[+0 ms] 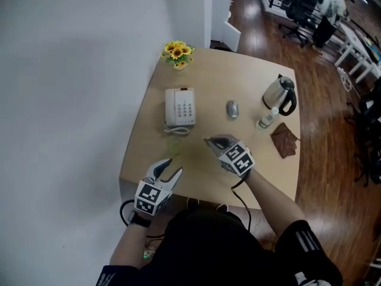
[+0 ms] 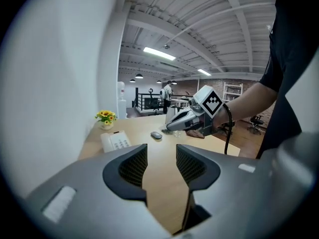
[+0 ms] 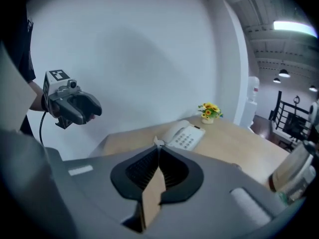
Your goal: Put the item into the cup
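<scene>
My left gripper [image 1: 175,166] hovers over the table's near left edge, open, with nothing between its pads [image 2: 160,151]. My right gripper [image 1: 208,140] is held above the middle of the table with its jaws shut; it also shows in the left gripper view [image 2: 165,129]. Its own view shows the closed tips [image 3: 158,146] pointing towards the white phone [image 3: 183,136], with a small pale thing just past them; I cannot tell what it is. A small clear object, perhaps the cup [image 1: 177,131], stands just in front of the phone [image 1: 180,107].
On the wooden table [image 1: 202,82] are a sunflower pot [image 1: 178,53] at the far corner, a grey mouse [image 1: 232,108], a steel kettle [image 1: 280,94], a small bottle [image 1: 267,118] and a brown cloth [image 1: 285,140]. A white wall runs along the left.
</scene>
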`<action>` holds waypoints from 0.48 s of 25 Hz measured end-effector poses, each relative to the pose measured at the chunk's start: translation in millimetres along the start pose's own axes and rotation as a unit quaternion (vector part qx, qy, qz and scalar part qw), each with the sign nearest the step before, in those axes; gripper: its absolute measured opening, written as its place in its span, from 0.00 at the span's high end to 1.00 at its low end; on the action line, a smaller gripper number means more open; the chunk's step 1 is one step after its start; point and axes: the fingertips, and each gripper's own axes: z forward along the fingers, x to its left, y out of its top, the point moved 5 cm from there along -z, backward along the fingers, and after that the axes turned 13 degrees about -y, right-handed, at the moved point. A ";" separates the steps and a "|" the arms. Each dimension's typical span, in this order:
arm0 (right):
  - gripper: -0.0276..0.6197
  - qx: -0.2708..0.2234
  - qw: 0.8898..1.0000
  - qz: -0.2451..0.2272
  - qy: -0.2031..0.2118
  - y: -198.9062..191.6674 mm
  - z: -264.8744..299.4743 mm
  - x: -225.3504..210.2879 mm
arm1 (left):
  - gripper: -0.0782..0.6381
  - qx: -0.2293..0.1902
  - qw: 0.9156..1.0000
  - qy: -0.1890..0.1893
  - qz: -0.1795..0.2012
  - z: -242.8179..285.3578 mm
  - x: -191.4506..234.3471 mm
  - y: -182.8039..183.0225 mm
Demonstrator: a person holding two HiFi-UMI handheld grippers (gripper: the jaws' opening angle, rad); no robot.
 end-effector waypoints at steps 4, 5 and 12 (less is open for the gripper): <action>0.94 0.010 0.998 -0.050 0.032 23.4 48.0 46.0 | 0.64 0.003 1.000 0.019 -0.017 -29.3 15.0 -23.5; 0.94 0.016 0.997 -0.058 0.038 25.6 60.1 55.8 | 0.64 0.004 0.999 0.023 -0.021 -35.7 18.1 -29.3; 0.94 0.078 0.993 -0.076 0.052 10.4 133.3 99.1 | 0.64 0.006 0.998 0.045 -0.054 -70.4 33.9 -59.5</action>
